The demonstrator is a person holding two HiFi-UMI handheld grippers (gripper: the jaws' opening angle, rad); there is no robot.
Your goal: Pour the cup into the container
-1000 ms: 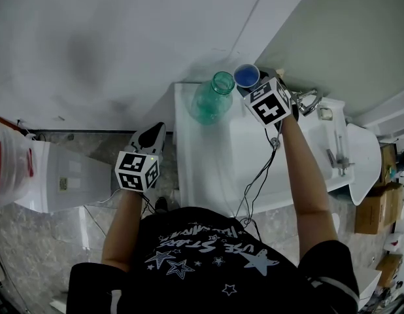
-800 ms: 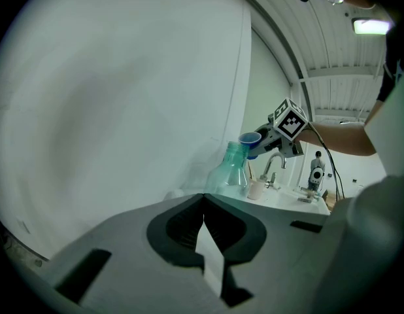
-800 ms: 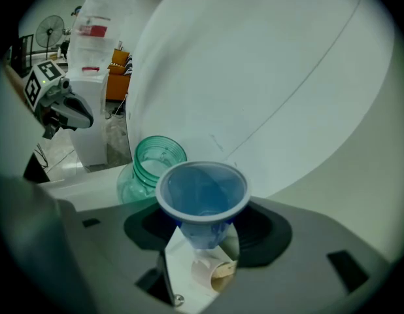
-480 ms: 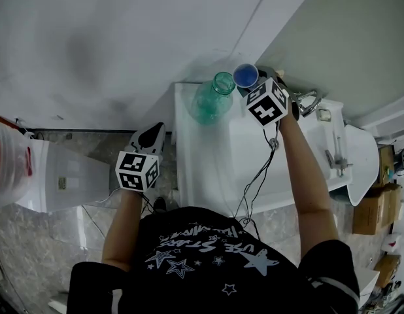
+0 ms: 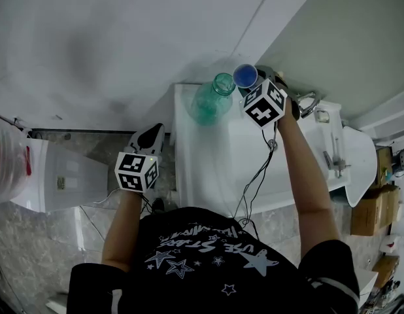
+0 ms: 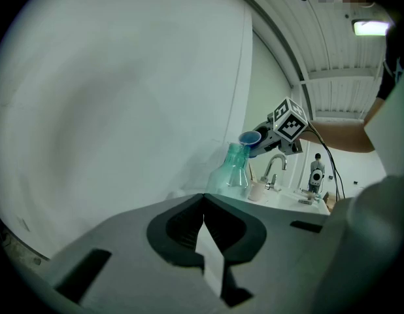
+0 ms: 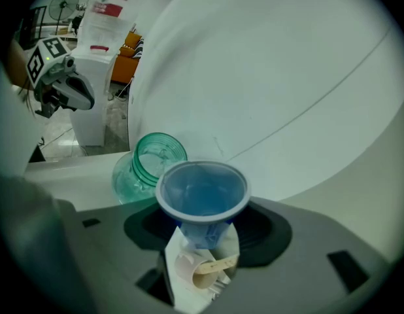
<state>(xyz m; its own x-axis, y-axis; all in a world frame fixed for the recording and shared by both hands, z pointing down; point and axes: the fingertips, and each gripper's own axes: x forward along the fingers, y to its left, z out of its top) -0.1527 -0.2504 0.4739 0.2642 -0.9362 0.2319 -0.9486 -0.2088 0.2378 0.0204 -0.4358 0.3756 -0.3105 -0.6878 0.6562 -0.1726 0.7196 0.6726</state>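
A blue cup [image 7: 202,188] sits between the jaws of my right gripper [image 7: 202,231], which is shut on it. The cup [image 5: 245,76] hangs just right of the mouth of a green glass jar [image 5: 212,100] that stands on the white counter [image 5: 208,169]. In the left gripper view the cup [image 6: 250,138] is level with the jar's [image 6: 233,169] rim and leans slightly toward it. I cannot tell what the cup holds. My left gripper [image 5: 148,139] hovers left of the counter, off its edge, shut and empty.
A faucet [image 5: 308,100] and sink lie to the right of the jar. Under the held cup stands a small pale cup [image 7: 203,271] on the counter. A wall rises right behind the jar. A white cabinet [image 5: 58,178] stands at the left.
The right gripper has turned slightly, its marker cube shifting a little left. The cup stays beside the jar's mouth. The left gripper has not moved.
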